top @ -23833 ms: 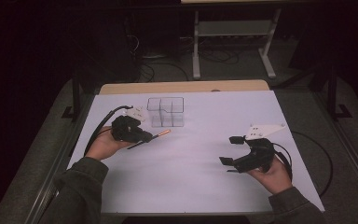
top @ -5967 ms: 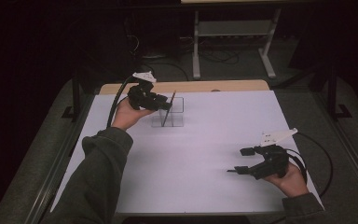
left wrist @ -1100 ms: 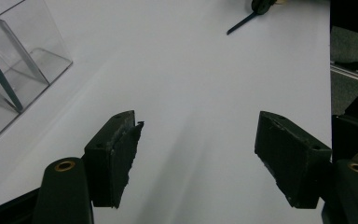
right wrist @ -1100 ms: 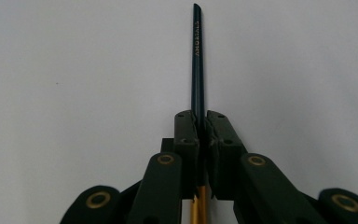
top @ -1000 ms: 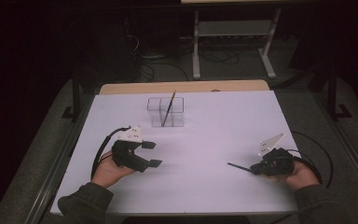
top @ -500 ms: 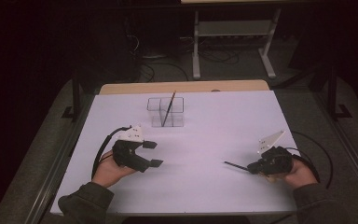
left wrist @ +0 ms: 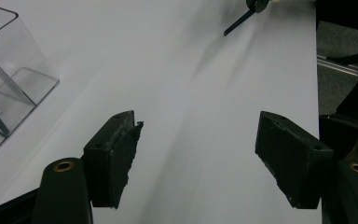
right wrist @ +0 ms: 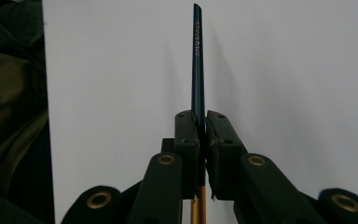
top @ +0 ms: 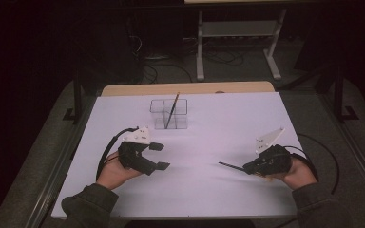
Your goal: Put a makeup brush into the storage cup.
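Note:
My right gripper is shut on a dark teal pencil that sticks out leftward just above the white table top. In the right gripper view the pencil runs straight up between the two closed jaws, with a gold end below them. A clear plastic organizer with several compartments stands at the back middle, and another pencil leans in it. My left gripper rests open at the left front with nothing between its fingers. The organizer's corner lies to the left in the left gripper view.
The white sheet covers the table, with a wooden strip along its far edge. A metal stand and cables sit on the dark floor behind. Black cables trail from both grippers.
My right gripper has lifted a little and shifted left with the pencil in it. The left gripper has stayed in place.

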The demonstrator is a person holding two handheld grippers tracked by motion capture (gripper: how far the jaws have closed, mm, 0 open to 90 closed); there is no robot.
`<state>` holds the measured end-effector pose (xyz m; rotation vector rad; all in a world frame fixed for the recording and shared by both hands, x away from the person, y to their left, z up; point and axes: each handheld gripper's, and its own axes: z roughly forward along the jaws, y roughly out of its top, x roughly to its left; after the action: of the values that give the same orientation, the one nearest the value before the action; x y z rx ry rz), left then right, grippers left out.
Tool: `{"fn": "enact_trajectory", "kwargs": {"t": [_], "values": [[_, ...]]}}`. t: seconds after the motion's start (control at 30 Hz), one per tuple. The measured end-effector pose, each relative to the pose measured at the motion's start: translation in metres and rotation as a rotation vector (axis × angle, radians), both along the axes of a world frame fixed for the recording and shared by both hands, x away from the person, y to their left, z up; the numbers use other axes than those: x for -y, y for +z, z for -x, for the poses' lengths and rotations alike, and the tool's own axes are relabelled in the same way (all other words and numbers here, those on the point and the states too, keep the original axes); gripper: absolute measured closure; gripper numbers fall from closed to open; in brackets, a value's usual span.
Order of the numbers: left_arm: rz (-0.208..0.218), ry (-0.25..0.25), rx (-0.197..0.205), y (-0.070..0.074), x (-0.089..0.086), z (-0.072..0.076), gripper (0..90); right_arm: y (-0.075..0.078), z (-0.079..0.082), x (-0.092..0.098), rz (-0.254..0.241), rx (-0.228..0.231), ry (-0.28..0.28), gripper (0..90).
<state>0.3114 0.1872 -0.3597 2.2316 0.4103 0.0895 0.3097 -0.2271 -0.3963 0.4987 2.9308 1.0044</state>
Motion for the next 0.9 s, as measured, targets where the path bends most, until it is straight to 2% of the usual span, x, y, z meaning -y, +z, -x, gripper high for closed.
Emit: {"fn": "enact_trajectory", "kwargs": {"t": [0.2, 0.37, 0.7, 0.9], "values": [[0.000, -0.012, -0.004, 0.001, 0.004, 0.002, 28.7, 0.013, 0.000, -0.017, -0.011, 0.019, 0.036, 83.2], [-0.001, -0.020, 0.009, 0.004, 0.006, 0.004, 29.1, 0.022, -0.001, -0.034, -0.014, 0.029, 0.073, 83.1], [0.002, -0.049, 0.032, 0.014, 0.011, 0.007, 31.0, 0.035, -0.005, -0.064, -0.024, 0.040, 0.150, 83.2], [0.002, -0.065, 0.028, 0.015, 0.014, 0.009, 32.8, 0.041, -0.006, -0.080, -0.024, 0.042, 0.183, 83.1]]}}
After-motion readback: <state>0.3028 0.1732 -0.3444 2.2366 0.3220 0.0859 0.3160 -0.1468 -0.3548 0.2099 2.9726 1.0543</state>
